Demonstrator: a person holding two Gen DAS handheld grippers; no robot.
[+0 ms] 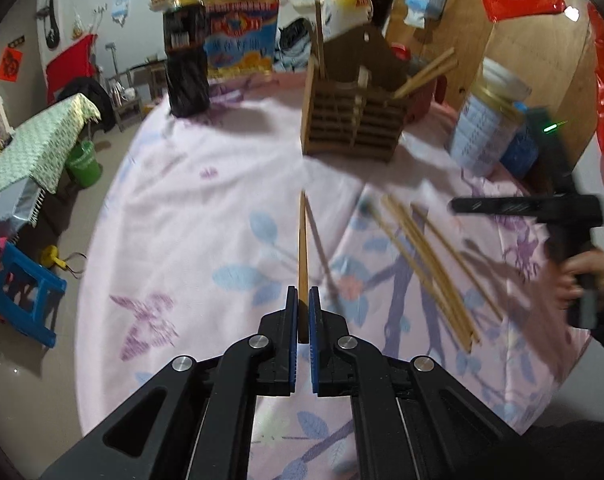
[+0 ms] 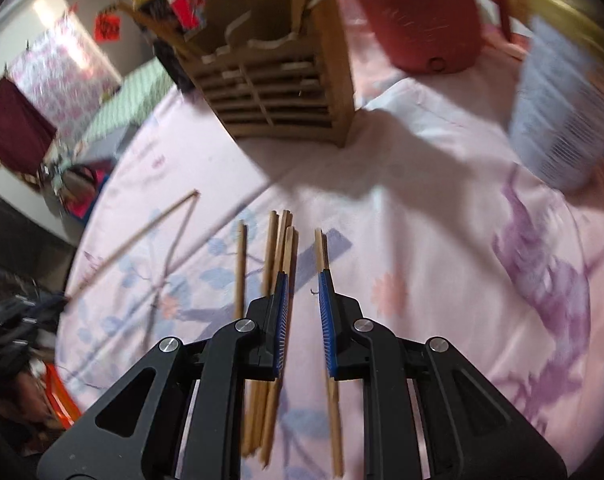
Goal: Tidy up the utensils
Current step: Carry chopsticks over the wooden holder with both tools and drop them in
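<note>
My left gripper (image 1: 302, 295) is shut on a wooden chopstick (image 1: 303, 248) that points forward above the pink floral tablecloth, toward the slatted wooden utensil holder (image 1: 354, 120). The holder has a few chopsticks standing in it. Several loose chopsticks (image 1: 426, 268) lie on the cloth to the right. My right gripper (image 2: 303, 280) is open and empty, hovering just over those loose chopsticks (image 2: 280, 248), with one chopstick (image 2: 322, 248) by its right finger. The holder (image 2: 278, 80) is ahead of it. The held chopstick (image 2: 138, 236) shows at the left of the right wrist view.
A dark sauce bottle (image 1: 185, 52) and a large oil bottle (image 1: 242, 20) stand at the table's back. A jar with a blue label (image 1: 486, 128) and a red pot (image 2: 430, 20) stand right of the holder. The table edge drops to the floor at the left, near a blue stool (image 1: 26, 300).
</note>
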